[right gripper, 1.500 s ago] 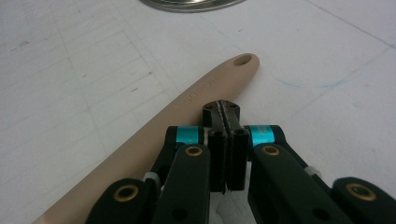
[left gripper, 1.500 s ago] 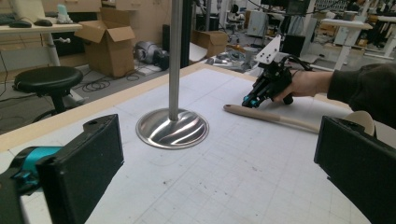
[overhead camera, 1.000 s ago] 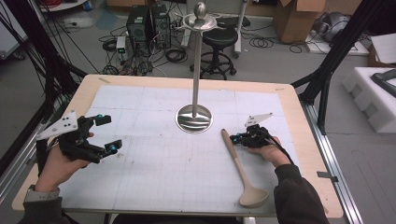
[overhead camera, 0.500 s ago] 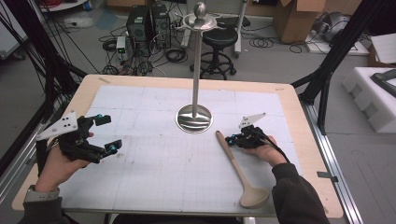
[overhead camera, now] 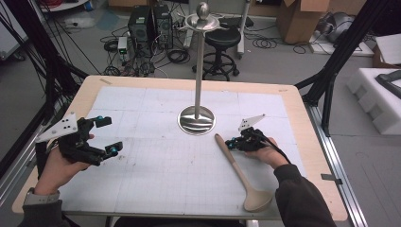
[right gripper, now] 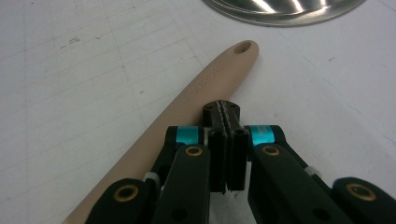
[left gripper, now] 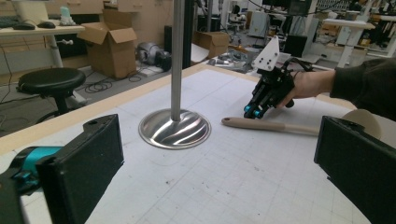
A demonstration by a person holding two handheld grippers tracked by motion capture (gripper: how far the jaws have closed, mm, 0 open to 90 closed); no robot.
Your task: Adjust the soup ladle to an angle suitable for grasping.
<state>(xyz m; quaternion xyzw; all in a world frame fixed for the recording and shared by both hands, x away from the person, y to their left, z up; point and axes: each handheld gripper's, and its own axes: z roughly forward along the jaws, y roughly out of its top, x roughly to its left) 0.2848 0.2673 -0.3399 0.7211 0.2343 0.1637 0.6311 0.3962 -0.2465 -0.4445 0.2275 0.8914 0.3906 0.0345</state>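
Right gripper (right gripper: pixel 225 112) has slid toward the spoon (overhead camera: pixel 236 168)'s handle tip, jaws closed empty just beside it; left gripper (overhead camera: pixel 105 135) wide open, idle.

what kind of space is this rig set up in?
Likely a robotics lab or workshop: computer towers with cable tangles on the floor, cardboard boxes, and a gridded table with handheld grippers.

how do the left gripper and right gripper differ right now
The left gripper has its jaws spread wide apart; the right gripper has its jaws pressed shut with nothing between them. The left is held above bare table mat, the right sits low beside the beige wooden spoon. Both are black with teal accents.
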